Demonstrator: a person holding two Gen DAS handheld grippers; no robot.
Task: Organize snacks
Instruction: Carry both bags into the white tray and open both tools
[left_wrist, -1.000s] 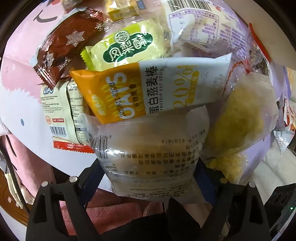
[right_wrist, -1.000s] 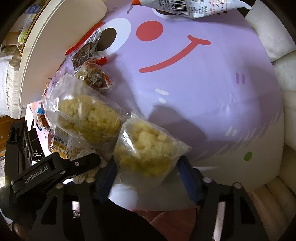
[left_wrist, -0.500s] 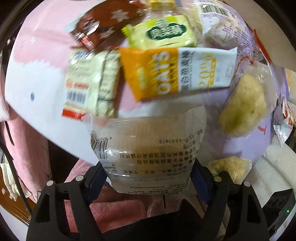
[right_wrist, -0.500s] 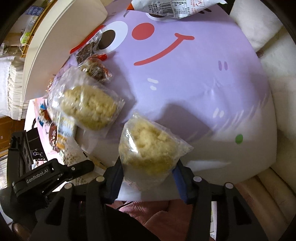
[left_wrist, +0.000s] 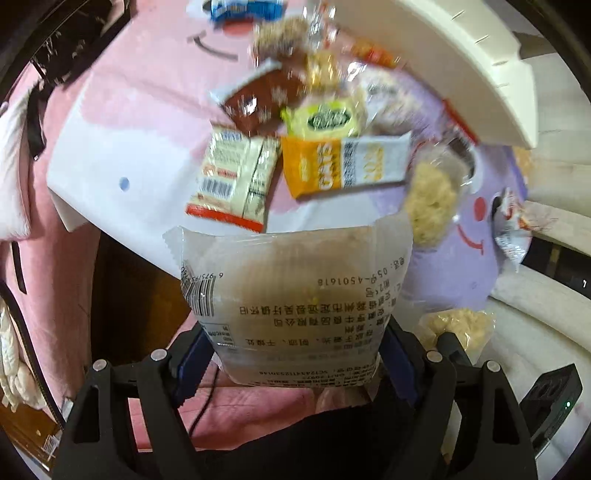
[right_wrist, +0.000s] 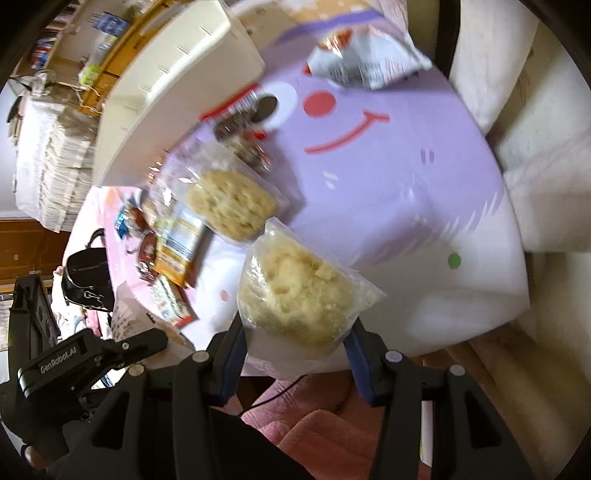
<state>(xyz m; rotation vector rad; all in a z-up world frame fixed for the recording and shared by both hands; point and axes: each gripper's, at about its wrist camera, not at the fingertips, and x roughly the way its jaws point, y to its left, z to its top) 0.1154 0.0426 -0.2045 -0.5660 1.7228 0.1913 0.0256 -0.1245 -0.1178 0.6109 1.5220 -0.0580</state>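
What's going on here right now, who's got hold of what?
A person is sorting snacks with a hand-held gripper in each hand. The left hand-held gripper is clamped on a clear printed packet; the right hand-held gripper is clamped on a clear bag of pale crumbly snack. Both are held above the table. On the pink and purple cartoon cloth lie the other snacks, among them an orange oat bar, a green-label pastry and another crumbly bag.
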